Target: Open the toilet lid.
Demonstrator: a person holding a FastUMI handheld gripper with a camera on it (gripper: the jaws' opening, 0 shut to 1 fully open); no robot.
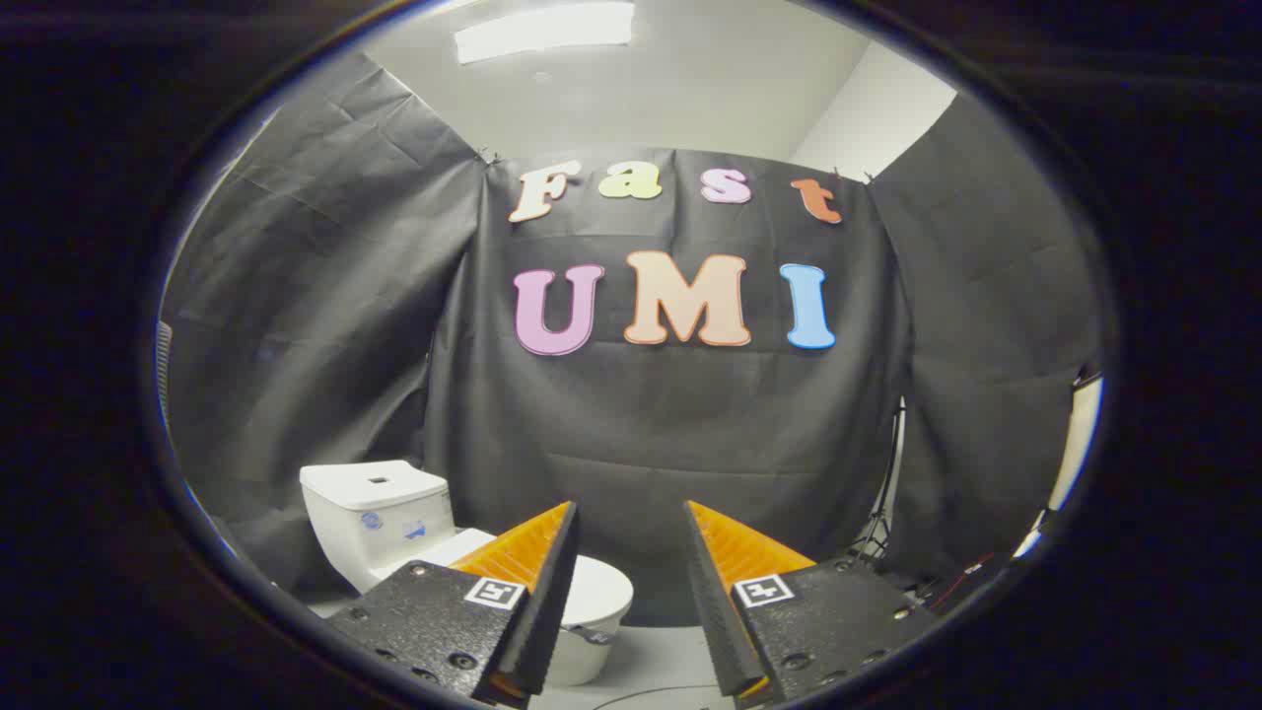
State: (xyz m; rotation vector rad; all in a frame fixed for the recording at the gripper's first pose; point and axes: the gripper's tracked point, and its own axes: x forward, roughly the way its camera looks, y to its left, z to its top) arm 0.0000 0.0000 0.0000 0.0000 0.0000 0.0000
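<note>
The gripper [631, 518] stood open with a clear gap between its two fingers, holding nothing; just beyond the left finger, and partly hidden by it, sat the toilet [389, 523] on the pale floor [661, 661], well short of the black cloth wall behind it; its lid [601, 587] lay flat and closed over the bowl, the tank [375, 488] rising at the far left end. The lid looked like hard, smooth plastic, so probably light, stiff and rather slippery, hinged at the tank side; the best hold was likely the front rim, farthest from the hinge, with one finger hooked under the lip; a squeeze on the glossy top would probably slide off.
</note>
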